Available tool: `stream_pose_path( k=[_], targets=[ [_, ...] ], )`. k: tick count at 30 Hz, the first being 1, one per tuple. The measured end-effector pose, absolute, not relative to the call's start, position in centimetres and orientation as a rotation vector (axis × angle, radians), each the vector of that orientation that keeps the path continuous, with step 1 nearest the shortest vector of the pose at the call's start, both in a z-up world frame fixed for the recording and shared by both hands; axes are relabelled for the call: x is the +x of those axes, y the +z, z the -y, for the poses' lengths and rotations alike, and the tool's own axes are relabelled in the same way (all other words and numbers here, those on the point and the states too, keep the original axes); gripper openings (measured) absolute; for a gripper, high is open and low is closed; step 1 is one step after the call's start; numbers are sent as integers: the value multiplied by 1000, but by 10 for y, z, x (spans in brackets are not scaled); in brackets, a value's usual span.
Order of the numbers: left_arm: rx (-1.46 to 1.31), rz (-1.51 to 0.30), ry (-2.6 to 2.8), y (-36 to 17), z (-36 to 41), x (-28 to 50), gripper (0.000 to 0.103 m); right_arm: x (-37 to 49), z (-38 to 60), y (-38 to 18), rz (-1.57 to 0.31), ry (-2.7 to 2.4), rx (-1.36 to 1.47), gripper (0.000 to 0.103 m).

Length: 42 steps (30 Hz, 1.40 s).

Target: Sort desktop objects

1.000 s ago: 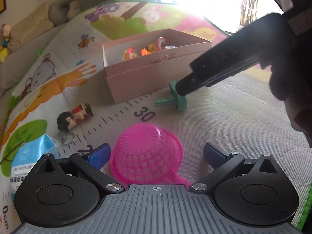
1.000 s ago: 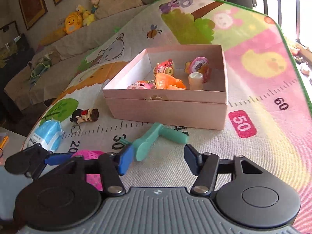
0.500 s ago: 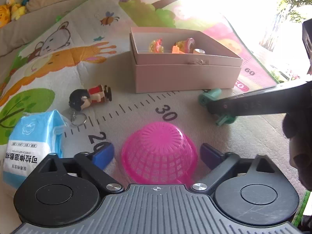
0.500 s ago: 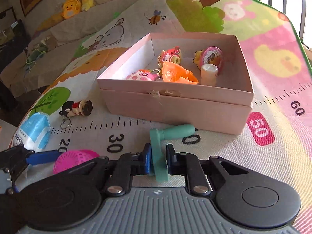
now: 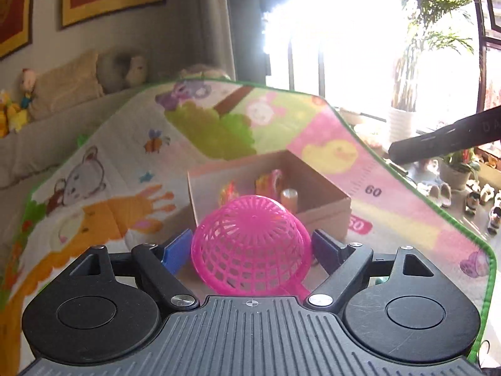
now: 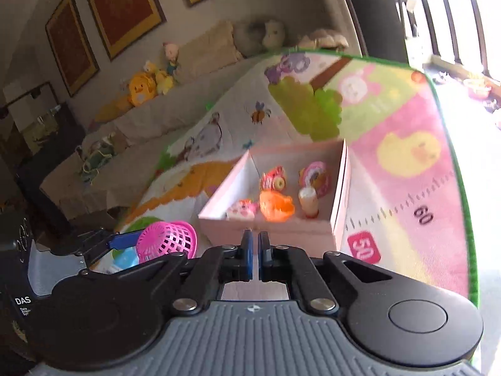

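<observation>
1. Left tool (image 5: pixel 252 247): blue pads part-open and pressed on either side of the pink basket (image 5: pixel 247 235). The basket is held mouth-down, its handle pointing back toward the camera.
2. The basket hangs clear of the mat (image 5: pixel 391 219), in front of the near corner of the box (image 5: pixel 325 216).
3. Right tool (image 6: pixel 255 250): pads drawn almost together with only a slit between. Cannot tell if anything is pinched there. It points at the box's near wall.
4. The box is open and sits on the mat beside the "50" mark. Inside are an orange toy (image 6: pixel 275 206), a small bottle (image 6: pixel 308 202) and other small toys.
5. Right view: the left tool and basket are to its left, above a blue pack (image 6: pixel 126 257).
</observation>
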<state>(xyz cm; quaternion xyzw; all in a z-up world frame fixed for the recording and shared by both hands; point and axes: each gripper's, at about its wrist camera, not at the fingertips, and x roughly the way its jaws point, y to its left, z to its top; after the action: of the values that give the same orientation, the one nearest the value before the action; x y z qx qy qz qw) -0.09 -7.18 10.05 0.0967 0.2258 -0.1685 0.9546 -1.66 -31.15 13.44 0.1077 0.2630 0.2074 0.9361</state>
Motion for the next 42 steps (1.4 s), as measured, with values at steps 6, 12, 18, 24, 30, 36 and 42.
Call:
stream_pose_path(
  k=[6,12,18,24,30,36,42],
  targets=[
    [193,-525,-390,90,74,5,88,-14,322,127,-564,406,148,13],
    [234,-692,-433,32,76,2,88,-32,302,45,-764,382,-35,57],
    [198,-759,-432,14,68,-1,92,-45,282,11,-813,416,-102,62],
    [198,-785,-439,11,71,-11,96,-39,269,13,-777,417,-131,38],
    [178,-814,-406,5,72,-8,97,-43,270,23,-738,415,-99,30],
    [153,-811,-379,7,73,-3,96,-46,281,42,-686,401,-32,20],
    [153,-804,-378,9,73,-5,88,-45,282,50,-669,407,-47,6]
  ],
)
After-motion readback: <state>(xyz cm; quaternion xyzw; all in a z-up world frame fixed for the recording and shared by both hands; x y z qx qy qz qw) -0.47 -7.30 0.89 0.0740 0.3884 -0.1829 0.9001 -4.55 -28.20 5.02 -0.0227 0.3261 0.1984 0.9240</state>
